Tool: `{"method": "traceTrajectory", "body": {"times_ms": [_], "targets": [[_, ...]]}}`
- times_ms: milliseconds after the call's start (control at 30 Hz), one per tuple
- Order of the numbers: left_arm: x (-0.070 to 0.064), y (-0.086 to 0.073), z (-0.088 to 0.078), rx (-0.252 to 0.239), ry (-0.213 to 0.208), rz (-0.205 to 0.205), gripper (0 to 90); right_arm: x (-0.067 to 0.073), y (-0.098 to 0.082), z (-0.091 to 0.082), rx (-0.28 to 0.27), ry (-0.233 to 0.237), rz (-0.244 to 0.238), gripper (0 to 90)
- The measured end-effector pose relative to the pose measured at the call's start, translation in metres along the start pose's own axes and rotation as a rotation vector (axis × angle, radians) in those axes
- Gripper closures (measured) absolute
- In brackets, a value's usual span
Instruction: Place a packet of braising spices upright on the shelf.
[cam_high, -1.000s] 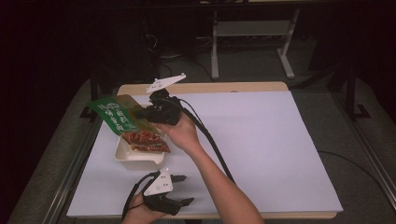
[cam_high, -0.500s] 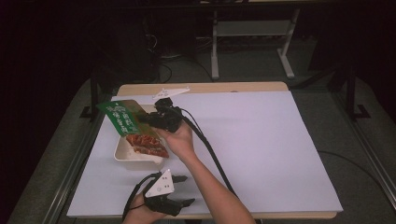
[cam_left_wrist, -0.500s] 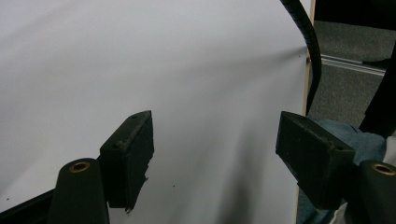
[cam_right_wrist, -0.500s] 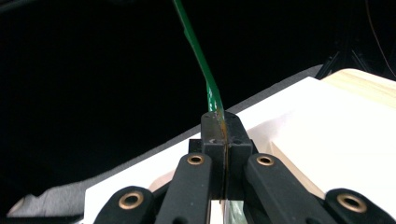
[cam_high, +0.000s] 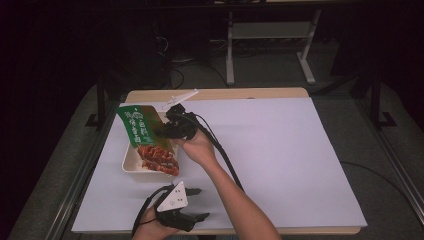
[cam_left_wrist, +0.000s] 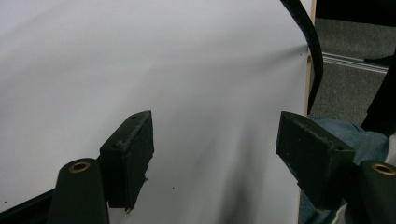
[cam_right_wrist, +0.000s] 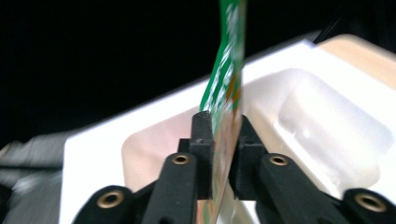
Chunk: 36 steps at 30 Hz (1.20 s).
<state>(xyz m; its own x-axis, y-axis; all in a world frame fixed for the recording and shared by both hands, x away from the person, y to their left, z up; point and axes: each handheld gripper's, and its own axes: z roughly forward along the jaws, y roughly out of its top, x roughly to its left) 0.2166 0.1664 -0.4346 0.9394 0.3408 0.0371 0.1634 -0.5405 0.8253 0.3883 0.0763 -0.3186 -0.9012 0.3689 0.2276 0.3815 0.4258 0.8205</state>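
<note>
On the white table cover (cam_high: 280, 150), the cream tray (cam_high: 131, 162) sits under the green packet (cam_high: 142, 135). The right gripper (cam_right_wrist: 221, 154) has just eased its jaws, packet edge upright between them. The left gripper (cam_left_wrist: 215, 154) gapes empty near the table's front edge.

The packet (cam_right_wrist: 229, 60) runs off the blurred right gripper view's top and bottom edges

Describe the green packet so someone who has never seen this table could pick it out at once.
Start from the white sheet that covers the table and go to its far left part, where a pale shallow tray lies. The green packet stands tilted over that tray, between the jaws of the right gripper. Its green top with pale lettering and its red-brown lower part set it apart.
</note>
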Motion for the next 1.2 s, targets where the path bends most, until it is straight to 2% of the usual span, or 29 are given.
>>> {"method": "traceTrajectory", "body": {"times_ms": [33,100,133,167,200,233,300,400,433,500,533,667,800,933,967,1033,1167,1200], "targets": [[0.0,0.0,0.0,-0.002,0.001,0.002,27.0,0.0,0.006,0.004,0.06,-0.004,-0.026,78.9],[-0.001,0.0,0.0,-0.003,0.001,0.003,27.0,-0.001,0.009,0.009,0.105,0.012,-0.032,78.2],[-0.001,0.0,0.0,-0.003,0.001,0.003,27.0,-0.001,0.009,0.009,0.105,0.012,-0.032,78.2],[-0.001,0.0,0.0,-0.01,0.004,0.001,27.1,-0.001,0.009,0.019,0.17,0.018,-0.049,78.1],[-0.001,0.0,0.0,-0.01,0.004,0.001,27.0,-0.001,0.009,0.019,0.17,0.018,-0.049,78.1],[-0.001,0.001,-0.001,-0.014,0.004,0.004,27.0,0.0,0.007,0.025,0.205,0.007,-0.063,83.7],[-0.001,0.001,-0.001,-0.017,0.004,0.004,27.1,0.0,0.003,0.026,0.188,0.013,-0.053,87.8],[-0.001,0.001,-0.001,-0.014,0.003,0.006,27.1,0.0,-0.001,0.025,0.162,0.008,-0.044,88.7],[-0.002,0.001,-0.001,-0.014,0.003,0.007,27.1,-0.001,-0.003,0.024,0.147,0.02,-0.034,88.9],[-0.002,0.001,-0.001,-0.016,0.002,0.013,27.0,0.001,-0.009,0.017,0.083,0.038,-0.015,89.1],[-0.003,0.001,-0.002,-0.015,0.003,0.015,27.1,0.002,-0.01,0.015,0.066,0.044,-0.004,89.1],[-0.003,0.002,-0.001,-0.012,0.001,0.021,27.1,0.01,-0.014,0.004,-0.015,0.049,-0.011,89.3],[-0.005,0.002,-0.001,-0.015,-0.003,0.024,27.1,0.013,-0.015,-0.003,-0.098,0.076,0.024,89.4],[-0.006,0.003,-0.001,-0.013,-0.003,0.026,27.1,0.011,-0.019,0.003,-0.119,0.079,0.065,89.4],[-0.007,0.003,-0.001,-0.015,-0.004,0.027,27.0,0.01,-0.024,0.009,-0.115,0.049,0.07,89.4],[-0.007,0.003,-0.001,-0.016,-0.003,0.028,27.1,0.009,-0.029,0.014,-0.115,0.026,0.078,89.4],[-0.007,0.003,-0.001,-0.015,-0.004,0.031,27.0,0.004,-0.037,0.019,-0.132,0.01,0.109,89.4],[-0.007,0.003,-0.001,-0.015,-0.003,0.03,27.1,0.003,-0.042,0.02,-0.141,-0.007,0.111,89.4]]}}
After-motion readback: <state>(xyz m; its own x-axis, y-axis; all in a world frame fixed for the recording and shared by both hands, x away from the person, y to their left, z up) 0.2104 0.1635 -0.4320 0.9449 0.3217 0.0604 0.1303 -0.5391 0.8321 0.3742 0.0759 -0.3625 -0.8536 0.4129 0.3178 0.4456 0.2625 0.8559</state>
